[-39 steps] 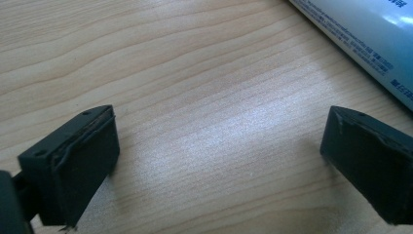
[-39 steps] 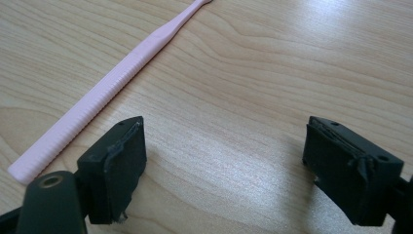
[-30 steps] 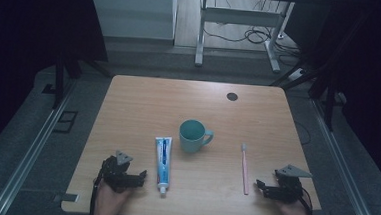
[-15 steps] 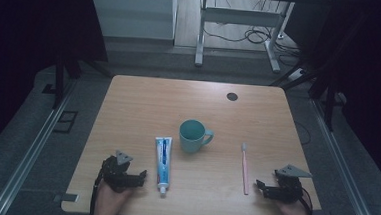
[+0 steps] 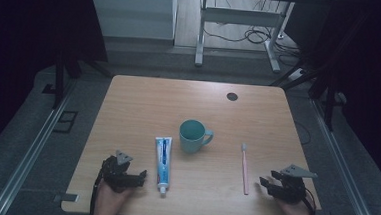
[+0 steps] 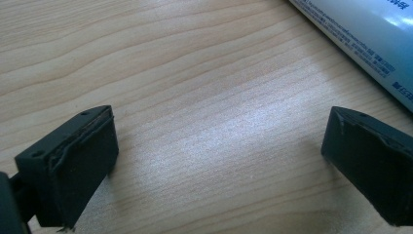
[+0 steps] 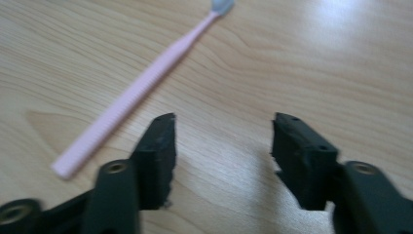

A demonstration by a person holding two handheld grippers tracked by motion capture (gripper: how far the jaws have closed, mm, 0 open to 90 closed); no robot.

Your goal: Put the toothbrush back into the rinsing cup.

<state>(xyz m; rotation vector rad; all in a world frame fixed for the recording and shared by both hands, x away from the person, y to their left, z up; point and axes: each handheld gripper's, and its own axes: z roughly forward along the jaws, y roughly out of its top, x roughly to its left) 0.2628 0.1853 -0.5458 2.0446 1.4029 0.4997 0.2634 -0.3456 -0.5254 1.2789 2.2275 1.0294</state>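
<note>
On the table (image 5: 129, 98) I count one teal mug (image 5: 193, 136), one toothpaste tube (image 5: 162, 160) and one pink toothbrush (image 5: 245, 167), lying well apart with nothing between them and my tools. My left gripper (image 5: 140, 177) rests just left of the tube, jaws wide apart over bare wood. My right gripper (image 5: 266, 184) sits just right of the toothbrush's handle end; its jaws have just been closing, yet stand parted with nothing between them.

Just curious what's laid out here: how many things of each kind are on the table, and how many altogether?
Toothpaste tube: 1
Teal mug: 1
Pink toothbrush: 1
Hand-held tools: 2, the left tool and the right tool, both empty with jaws apart; the right tool's jaws have just been closing, with nothing between them.
Total: 5 on the wooden table.
</note>
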